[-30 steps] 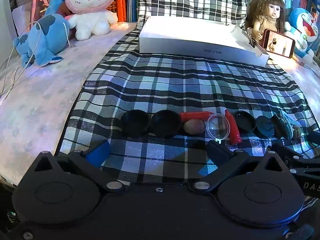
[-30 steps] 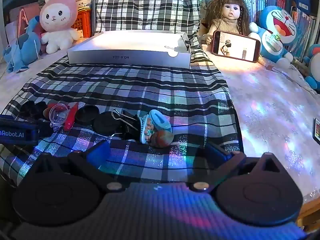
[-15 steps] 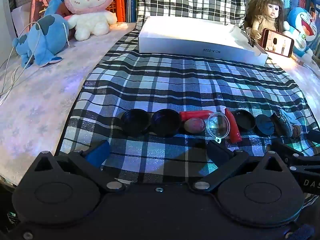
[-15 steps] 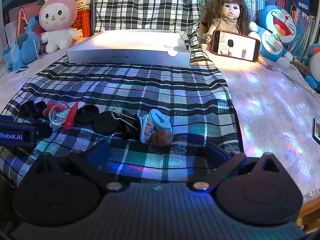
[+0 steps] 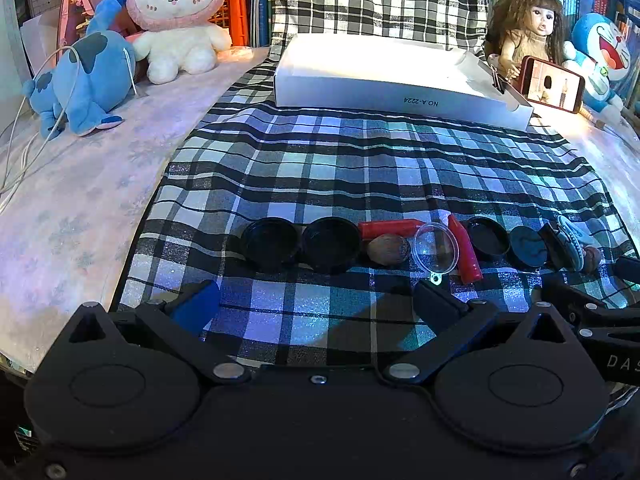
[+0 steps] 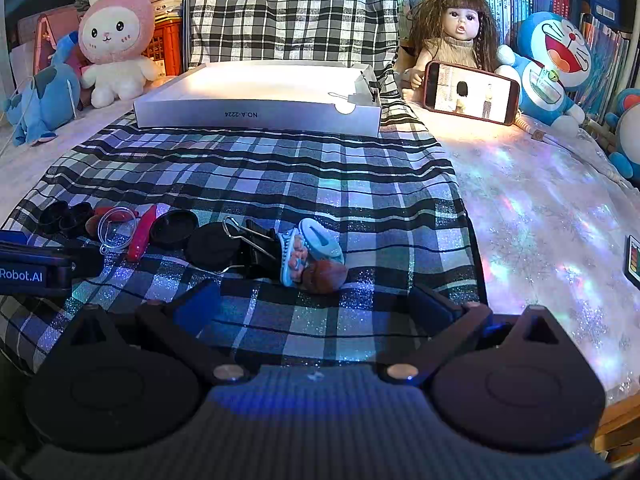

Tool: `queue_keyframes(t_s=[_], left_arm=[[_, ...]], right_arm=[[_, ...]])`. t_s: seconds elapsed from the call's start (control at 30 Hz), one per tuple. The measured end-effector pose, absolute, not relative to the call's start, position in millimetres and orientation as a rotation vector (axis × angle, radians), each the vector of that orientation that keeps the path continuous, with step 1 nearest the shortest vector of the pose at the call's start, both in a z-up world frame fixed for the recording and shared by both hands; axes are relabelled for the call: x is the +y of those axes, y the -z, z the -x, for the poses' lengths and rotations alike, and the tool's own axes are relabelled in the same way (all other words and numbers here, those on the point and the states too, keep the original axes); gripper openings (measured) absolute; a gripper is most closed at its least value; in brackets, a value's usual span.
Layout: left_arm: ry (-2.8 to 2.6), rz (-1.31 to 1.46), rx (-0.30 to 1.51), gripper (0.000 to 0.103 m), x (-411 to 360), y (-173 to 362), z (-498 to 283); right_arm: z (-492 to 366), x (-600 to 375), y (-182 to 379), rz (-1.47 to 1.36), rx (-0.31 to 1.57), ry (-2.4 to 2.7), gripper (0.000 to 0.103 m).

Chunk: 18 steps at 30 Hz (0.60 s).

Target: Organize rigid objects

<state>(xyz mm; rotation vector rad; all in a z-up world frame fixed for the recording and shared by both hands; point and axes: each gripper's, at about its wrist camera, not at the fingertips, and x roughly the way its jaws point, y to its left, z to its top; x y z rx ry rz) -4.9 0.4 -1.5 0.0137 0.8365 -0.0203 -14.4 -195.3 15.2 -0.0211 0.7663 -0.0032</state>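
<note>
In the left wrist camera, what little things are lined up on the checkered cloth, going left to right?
Left black lid → second black lid → walnut → clear round lens → slanted red crayon → black lid → dark disc.

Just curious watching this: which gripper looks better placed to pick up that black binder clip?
Probably the right gripper: the binder clip lies just ahead of its open fingers, while the left gripper faces the black lids.

surface: table (image 5: 72, 216) | on it: plaid cloth (image 5: 360, 168), 2 plush toys, phone (image 6: 472, 92)
</note>
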Motion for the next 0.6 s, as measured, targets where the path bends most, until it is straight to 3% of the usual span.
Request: queue_keyframes(t_s=[0.6], left_arm=[[0.021, -0.014, 0.835, 0.103, 0.8, 1.0, 4.9]], right_arm=[[15.5, -195.5, -16.0, 0.022, 0.762, 0.003, 0.103]])
